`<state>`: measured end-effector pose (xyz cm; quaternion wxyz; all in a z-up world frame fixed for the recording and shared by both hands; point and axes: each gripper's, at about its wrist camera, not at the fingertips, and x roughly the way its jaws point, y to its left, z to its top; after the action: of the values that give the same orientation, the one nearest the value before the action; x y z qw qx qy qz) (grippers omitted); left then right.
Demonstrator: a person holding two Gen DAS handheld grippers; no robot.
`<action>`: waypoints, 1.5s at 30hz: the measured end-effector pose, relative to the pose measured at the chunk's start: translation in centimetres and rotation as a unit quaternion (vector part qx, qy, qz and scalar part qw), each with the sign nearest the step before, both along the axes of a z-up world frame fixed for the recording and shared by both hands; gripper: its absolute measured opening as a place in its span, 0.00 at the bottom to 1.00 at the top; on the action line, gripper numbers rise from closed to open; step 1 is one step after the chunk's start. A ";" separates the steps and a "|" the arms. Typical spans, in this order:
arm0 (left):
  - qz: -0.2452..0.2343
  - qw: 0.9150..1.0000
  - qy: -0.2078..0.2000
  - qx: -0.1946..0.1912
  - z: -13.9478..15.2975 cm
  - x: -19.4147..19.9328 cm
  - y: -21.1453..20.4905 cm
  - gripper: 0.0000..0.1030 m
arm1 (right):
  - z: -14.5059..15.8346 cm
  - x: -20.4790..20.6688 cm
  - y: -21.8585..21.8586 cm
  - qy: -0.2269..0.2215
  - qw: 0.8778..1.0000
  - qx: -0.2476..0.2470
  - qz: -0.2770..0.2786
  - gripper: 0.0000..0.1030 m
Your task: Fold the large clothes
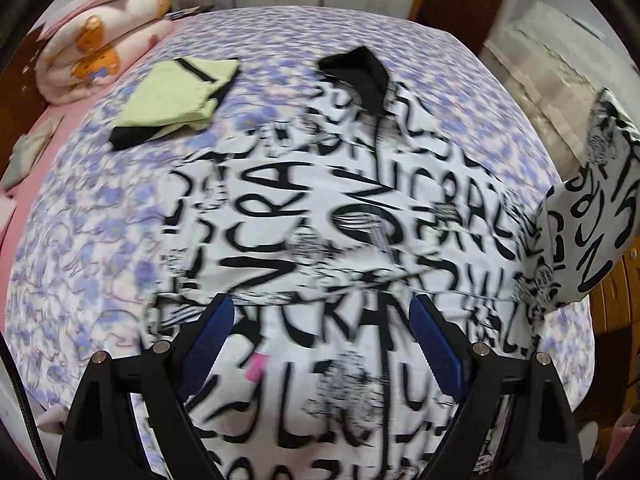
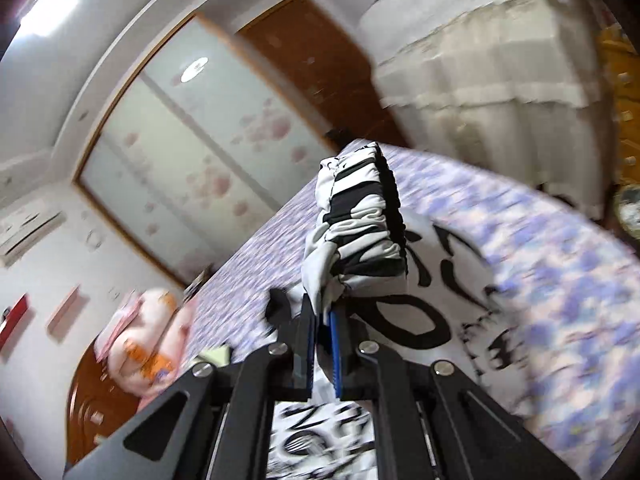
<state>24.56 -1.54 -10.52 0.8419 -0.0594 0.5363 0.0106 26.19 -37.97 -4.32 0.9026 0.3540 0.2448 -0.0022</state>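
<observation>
A large white garment with black lettering (image 1: 328, 216) lies spread on the bed, its black collar (image 1: 360, 76) at the far end. My left gripper (image 1: 320, 316) hovers just above its near part, jaws wide open and empty. One sleeve (image 1: 592, 208) is lifted off the bed at the right. In the right wrist view my right gripper (image 2: 323, 320) is shut on that sleeve, whose gathered cuff (image 2: 360, 224) stands up above the fingertips.
A folded green and black garment (image 1: 176, 100) lies at the far left of the purple-flowered bedspread (image 1: 88, 248). A rolled pink blanket (image 1: 100, 40) sits at the bed's far left corner. A wardrobe (image 2: 192, 152) and wooden door stand beyond the bed.
</observation>
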 end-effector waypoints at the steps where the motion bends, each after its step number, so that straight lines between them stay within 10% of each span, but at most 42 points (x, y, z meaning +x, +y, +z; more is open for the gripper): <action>1: 0.006 1.000 0.000 -0.004 -0.1 0.0 1.0 0.86 | -0.2 0.6 1.2 0.001 1.000 0.001 0.012 0.06; 10: 0.064 0.997 0.022 -0.037 -2.9 -0.7 8.9 0.86 | -7.8 7.6 17.5 0.084 0.984 -0.045 0.149 0.06; 18: 0.094 0.993 0.034 -0.057 -5.1 -0.3 13.7 0.86 | -19.4 9.8 27.3 0.207 0.943 -0.151 0.212 0.06; 23: 0.096 0.992 0.043 -0.063 -5.6 0.8 15.5 0.86 | -21.4 8.9 30.7 0.247 0.917 -0.212 0.229 0.17; 33: 0.077 0.995 0.036 -0.061 -5.5 3.3 15.2 0.86 | -18.6 7.2 30.8 0.185 0.933 -0.132 0.279 0.31; 40: 0.032 0.988 0.046 -0.144 -7.4 6.4 10.6 0.85 | -17.8 5.8 27.9 0.195 0.942 -0.107 0.252 0.32; 45: 0.043 0.980 0.046 -0.191 -10.0 9.0 6.4 0.65 | -18.6 4.0 23.1 0.222 0.947 -0.097 0.210 0.32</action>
<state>33.57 4.89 -20.49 0.7882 -0.2413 0.5637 -0.0527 30.17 -14.86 -22.87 0.8356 0.1956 0.5062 0.0850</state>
